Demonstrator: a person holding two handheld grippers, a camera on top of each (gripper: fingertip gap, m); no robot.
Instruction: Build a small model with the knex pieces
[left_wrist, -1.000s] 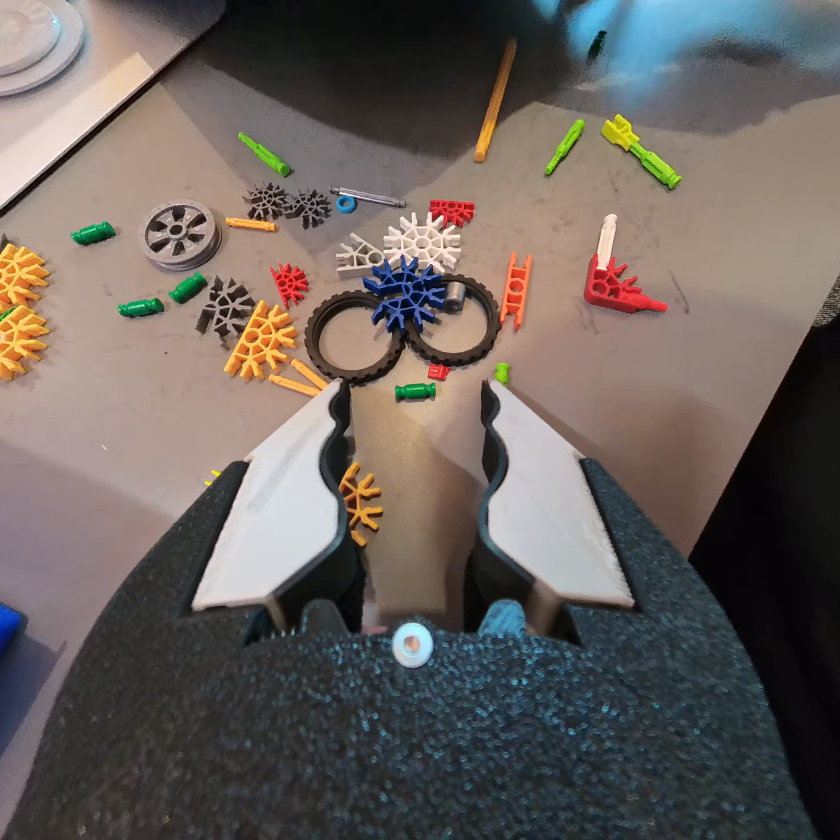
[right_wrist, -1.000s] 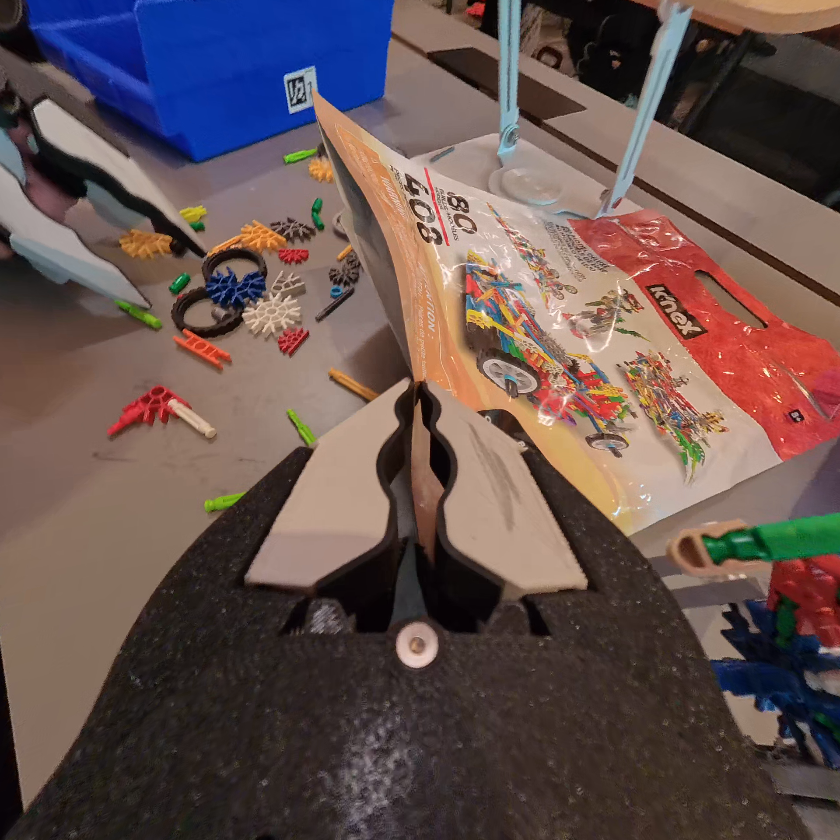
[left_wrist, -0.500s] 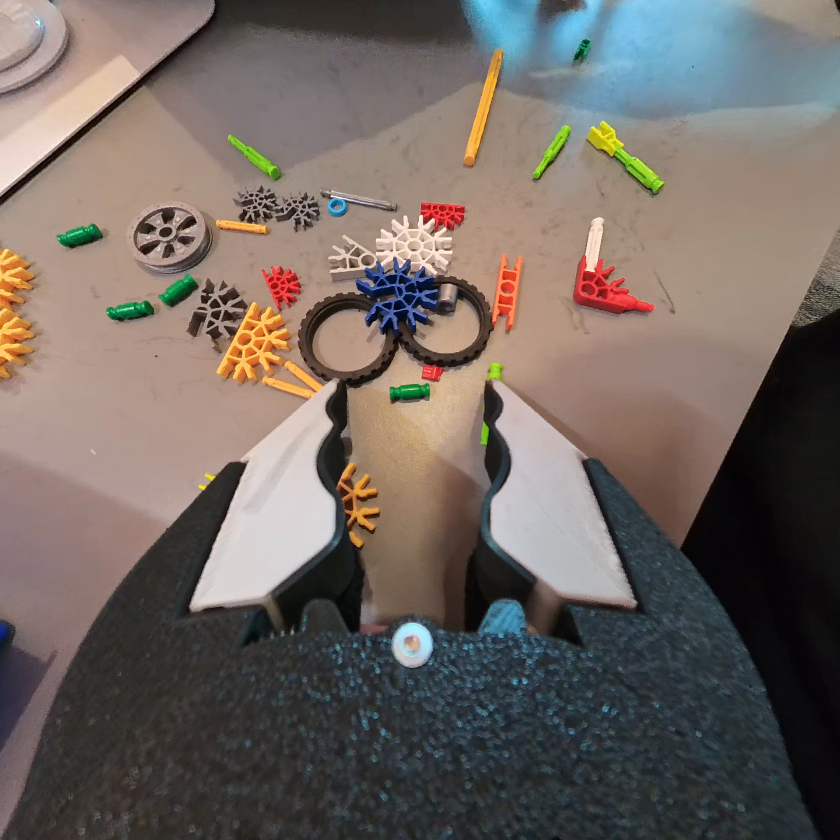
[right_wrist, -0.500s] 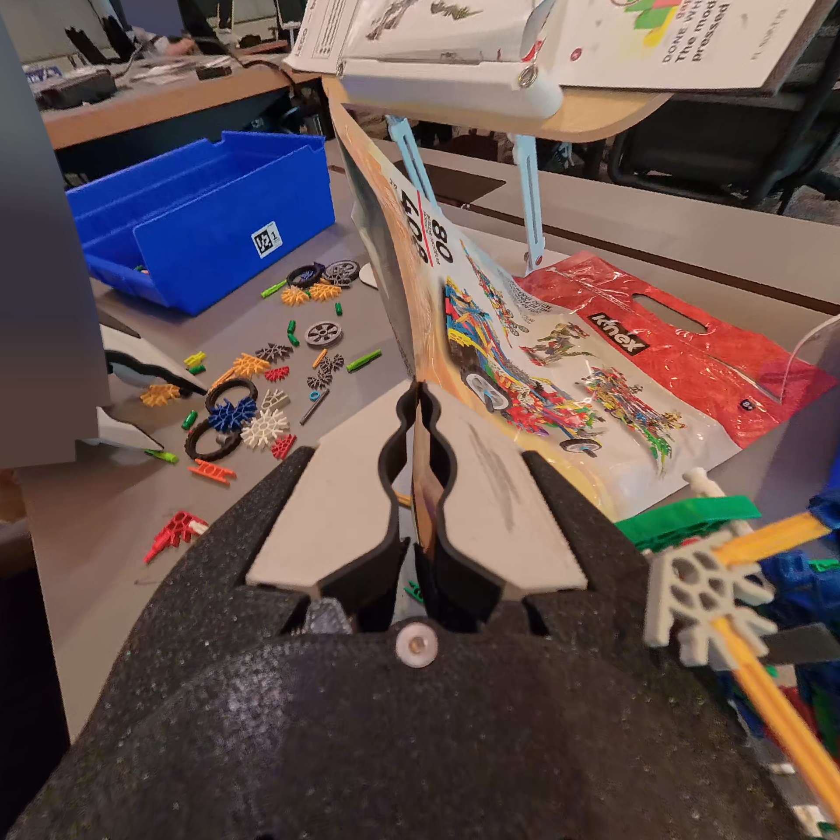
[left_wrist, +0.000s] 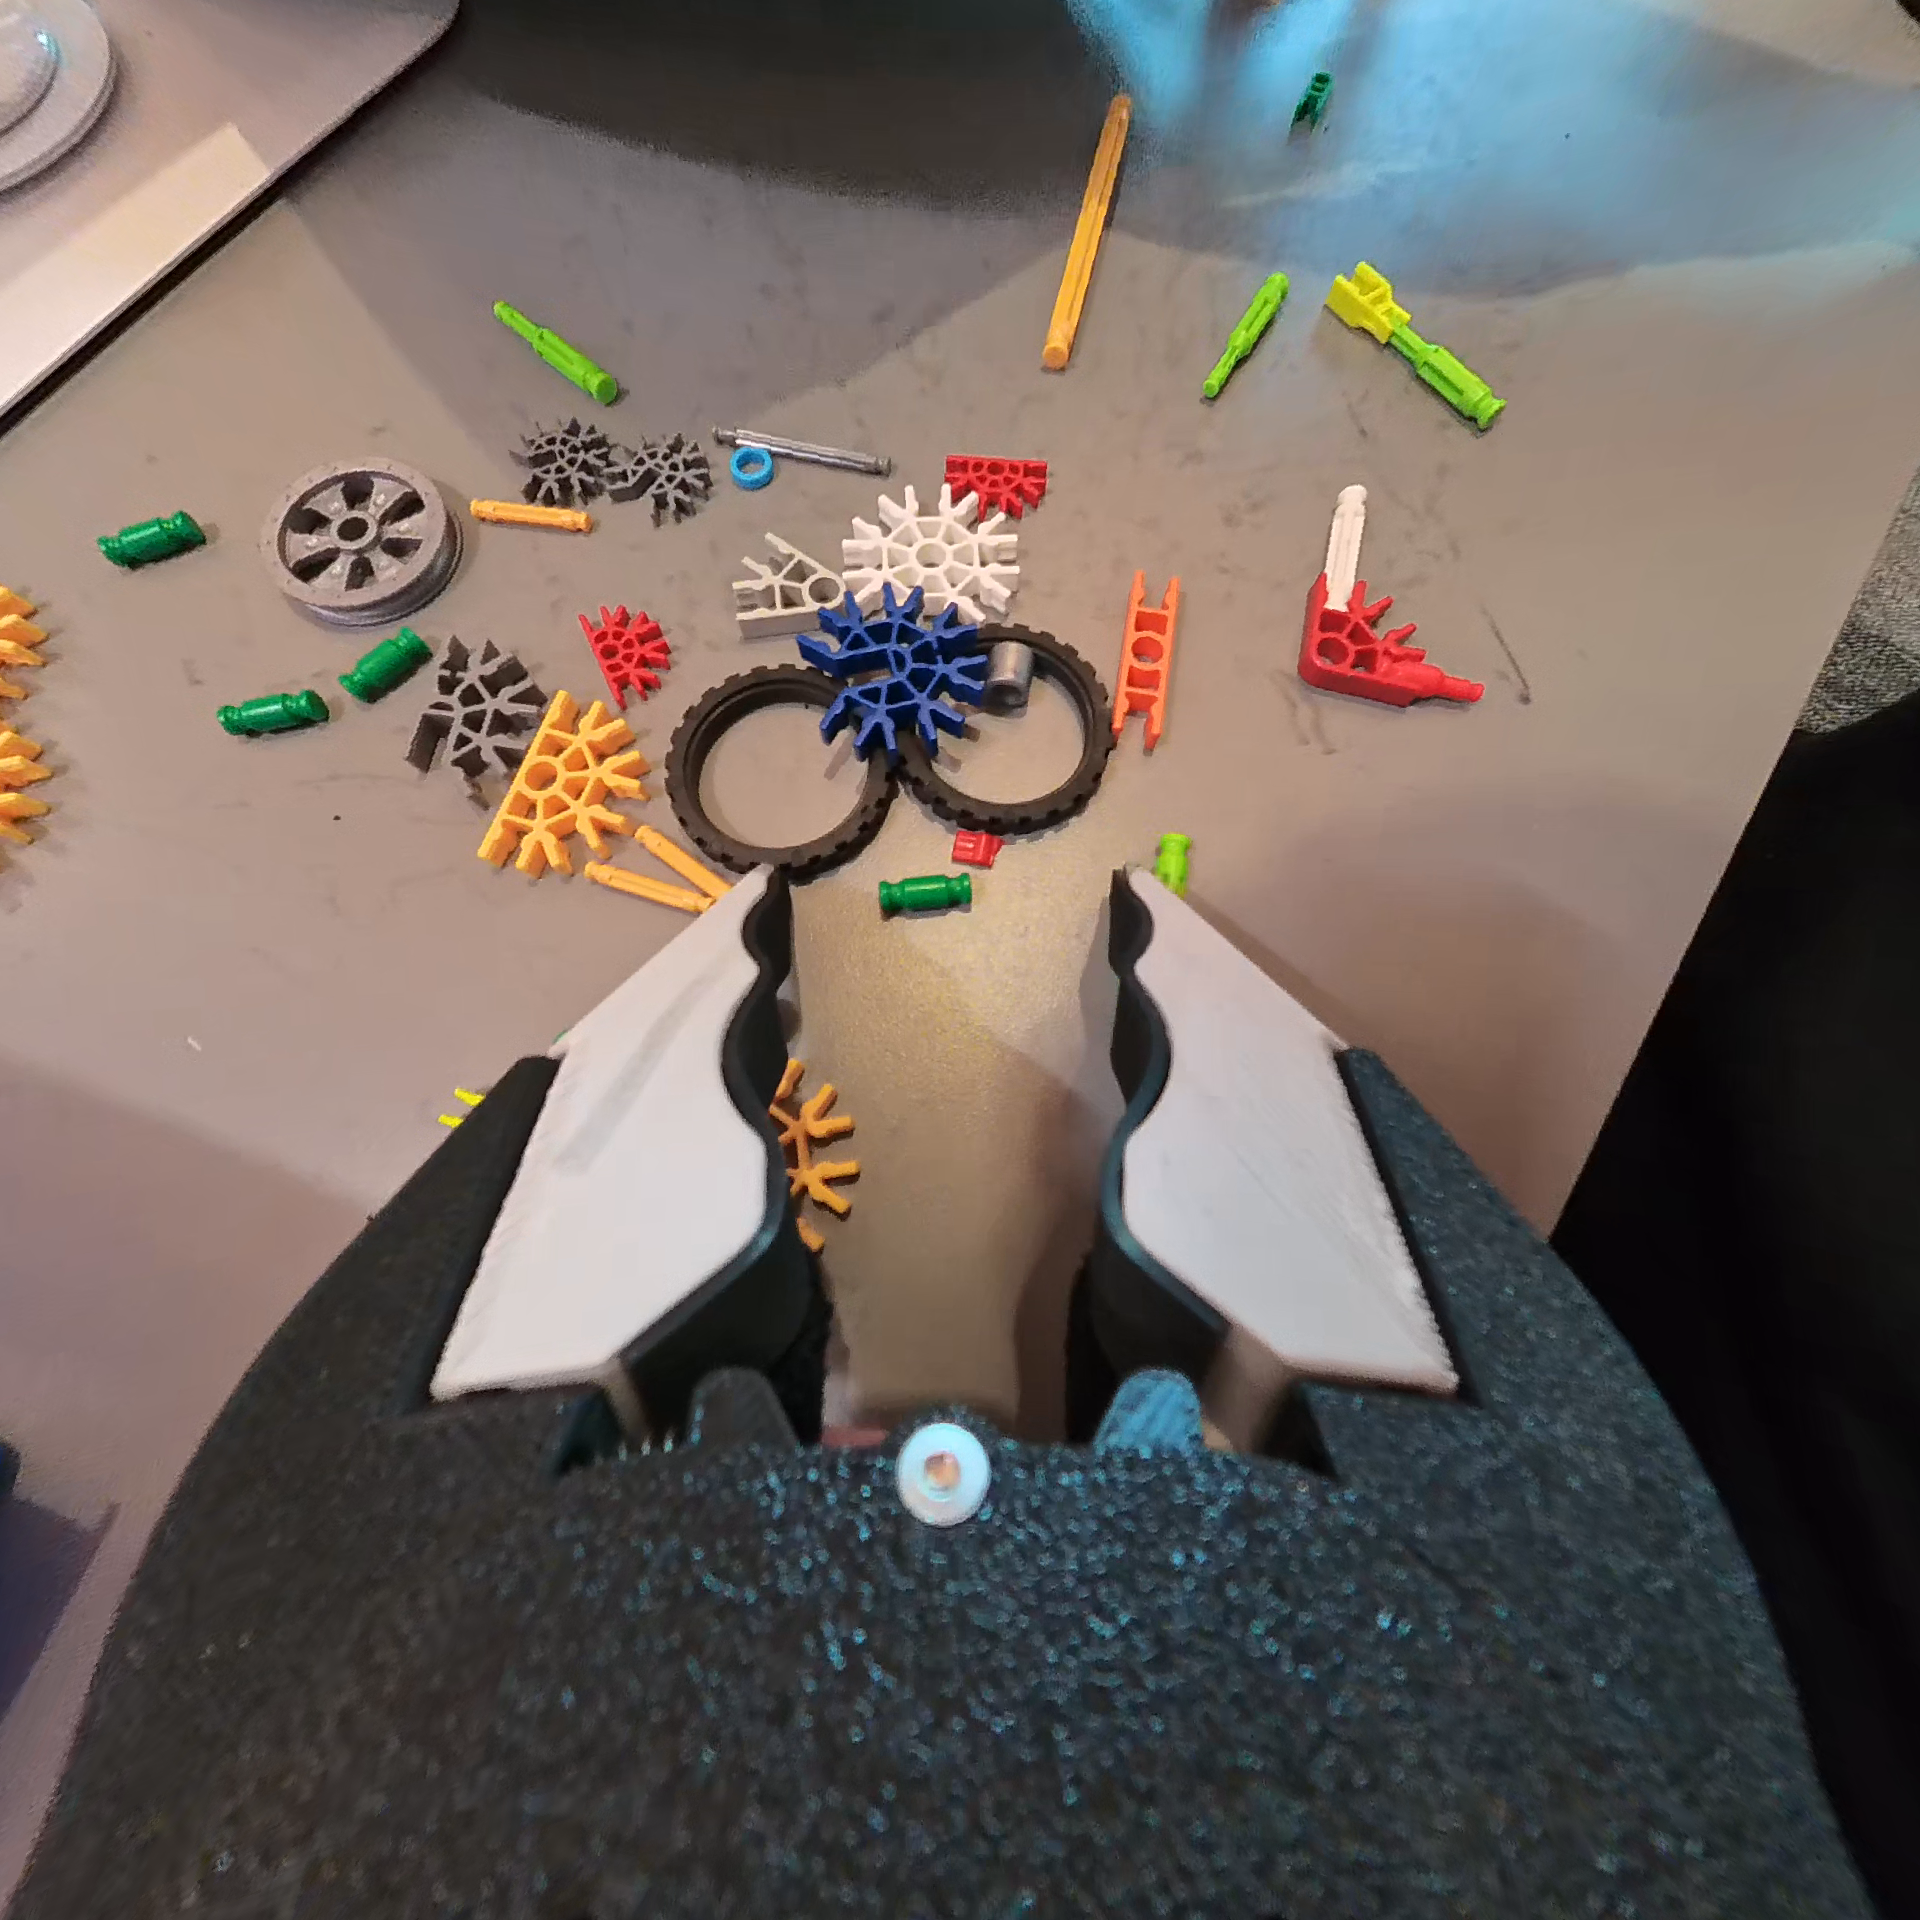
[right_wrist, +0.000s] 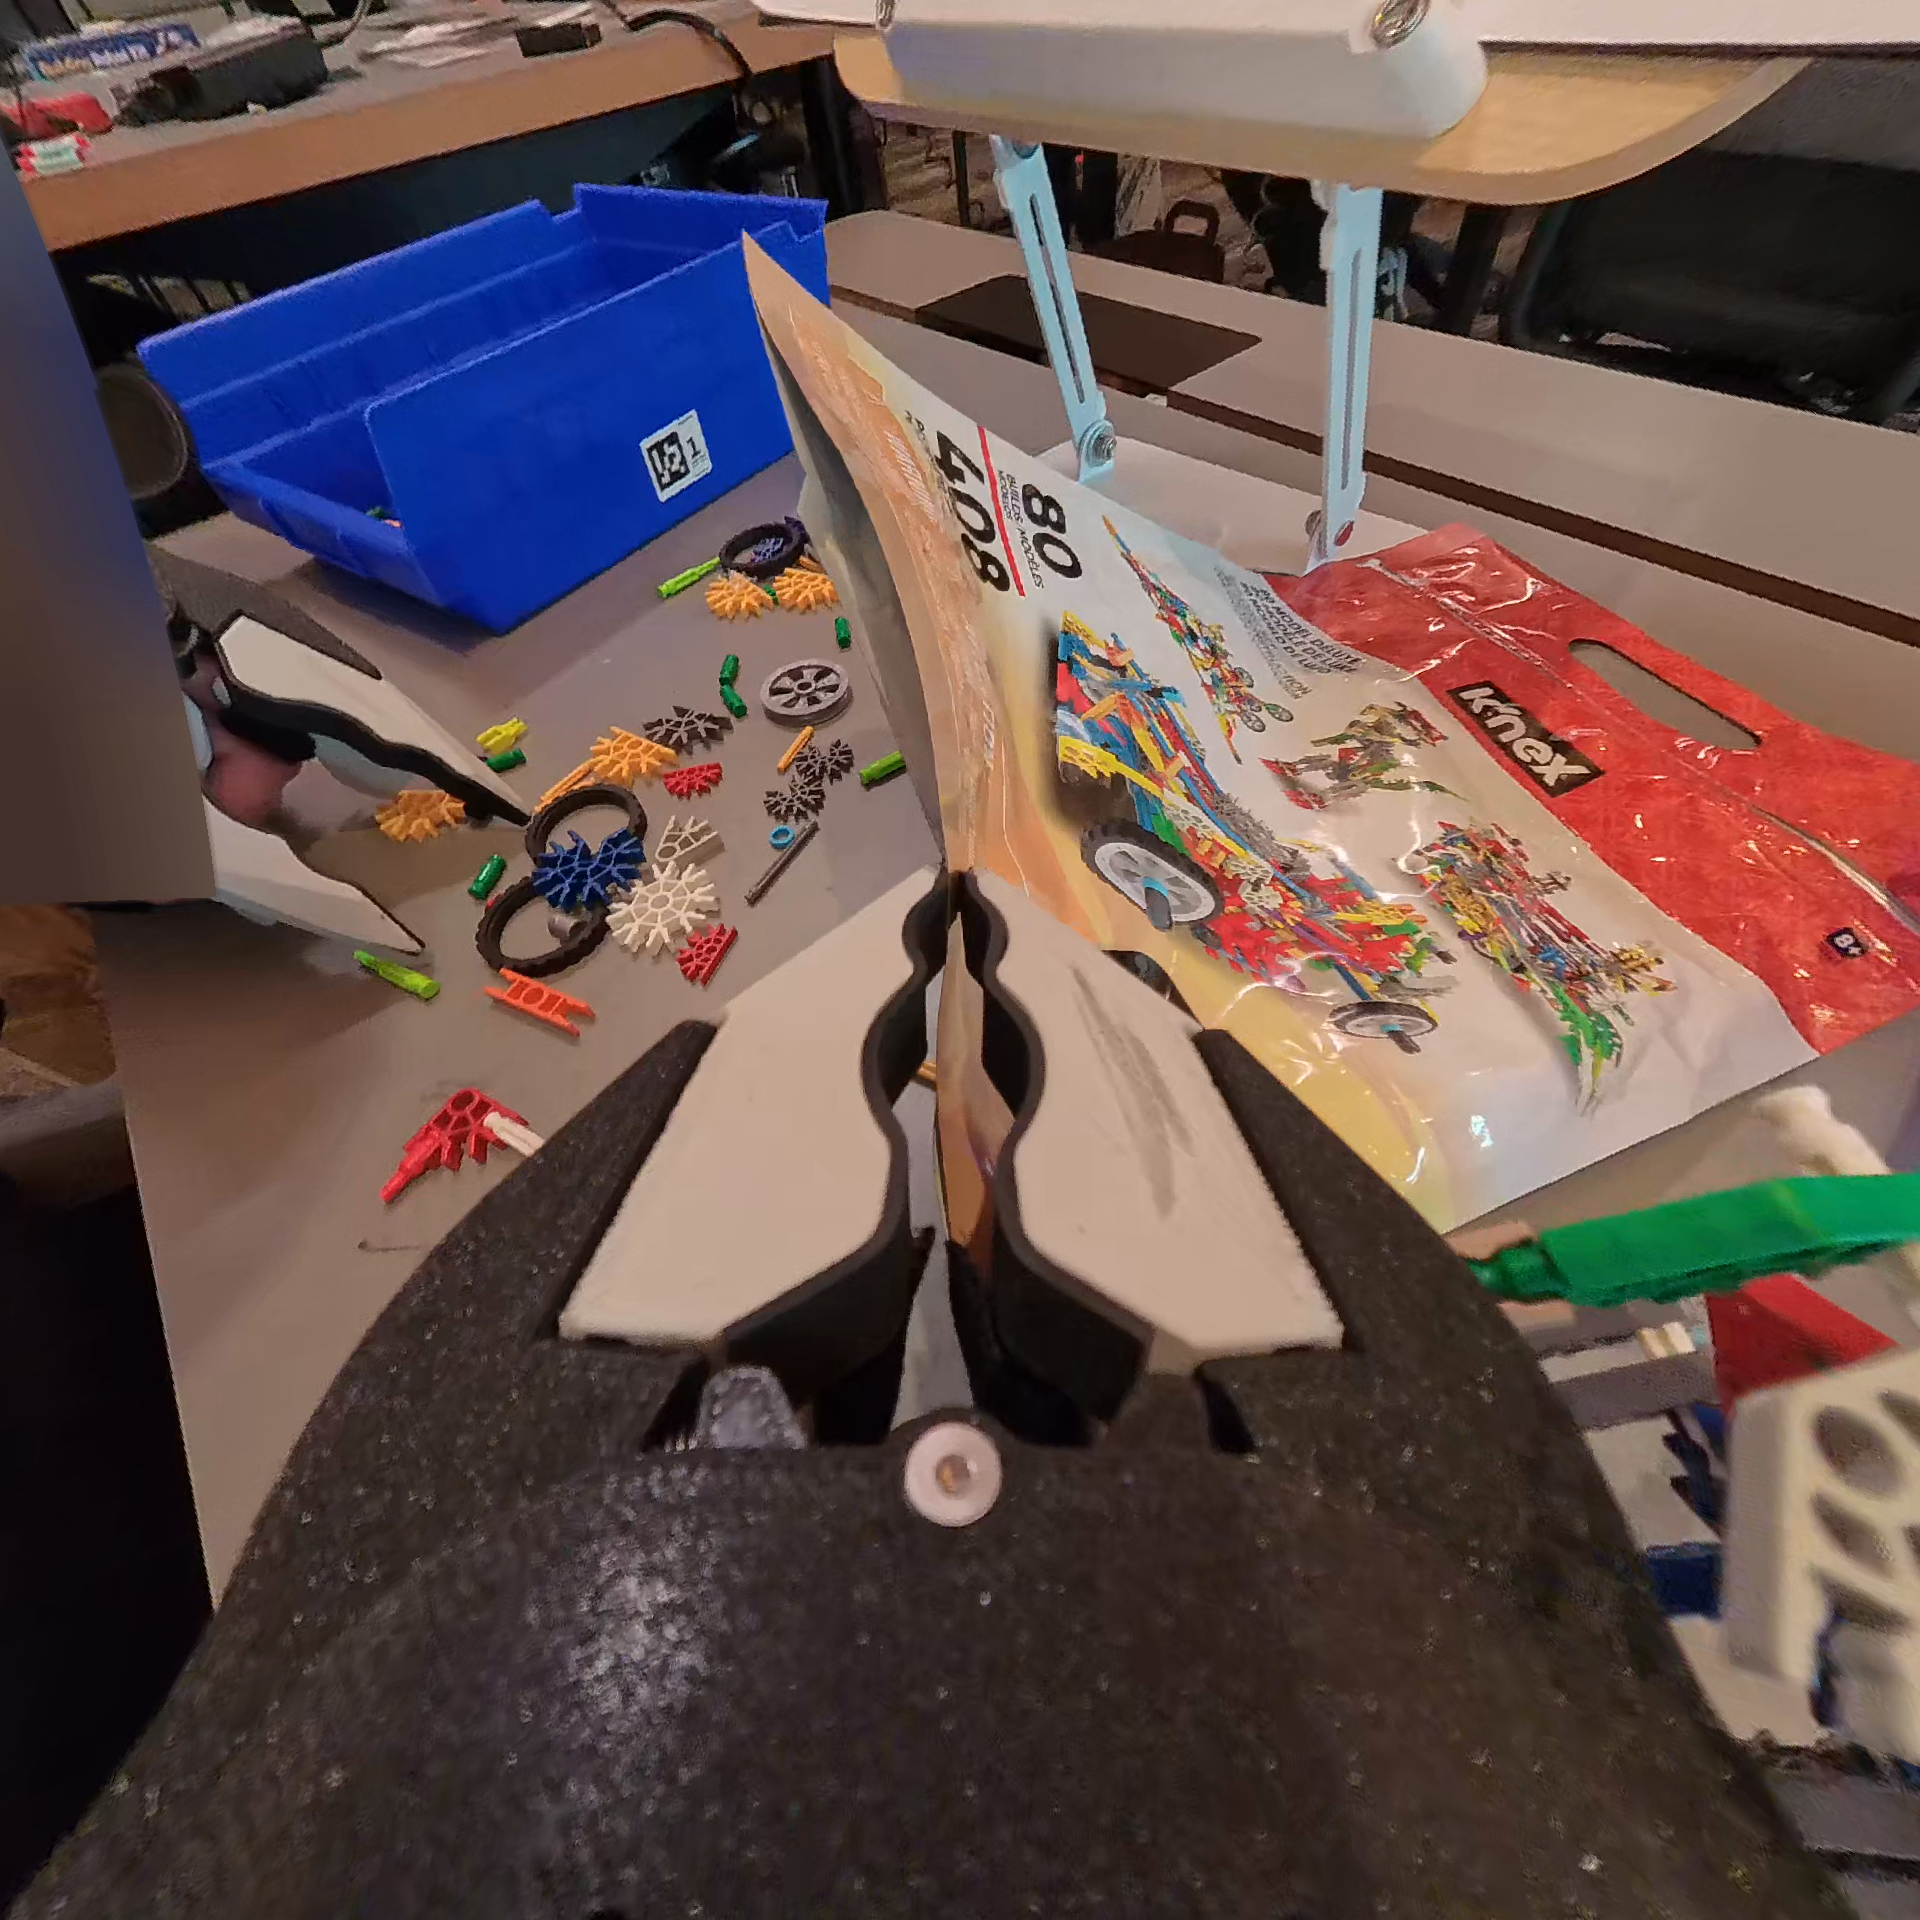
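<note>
Toy bag (right_wrist: 1299, 831): shiny plastic, w/ pics of toy cars on it. Most of it lies flat on the counter (right_wrist: 312, 1122), on the far right side. One edge is lifted up & curls tall. The right gripper (right_wrist: 958, 894) is pinching that lifted edge; its jaws are pressed tight w/ the thin sheet between them.

The left gripper (left_wrist: 940, 894) is spread wide & holds nothing. It hangs low over the loose toy bits. Nearest to it: a small green peg (left_wrist: 925, 894) right by the tips, two black tires (left_wrist: 883, 769) just past it, w/ a blue star piece (left_wrist: 894, 670) on top of them. An orange star piece (left_wrist: 816, 1143) peeks out under its left finger.

A blue bin (right_wrist: 499, 384) sits at the back of the counter.

To hold well, I think: keep the pinch firm, as the bag is slick & thin & could slip or tear. Lift slow so the flat part doesn't sweep the bits away. Keep the open gripper off the tires so nothing rolls.
</note>
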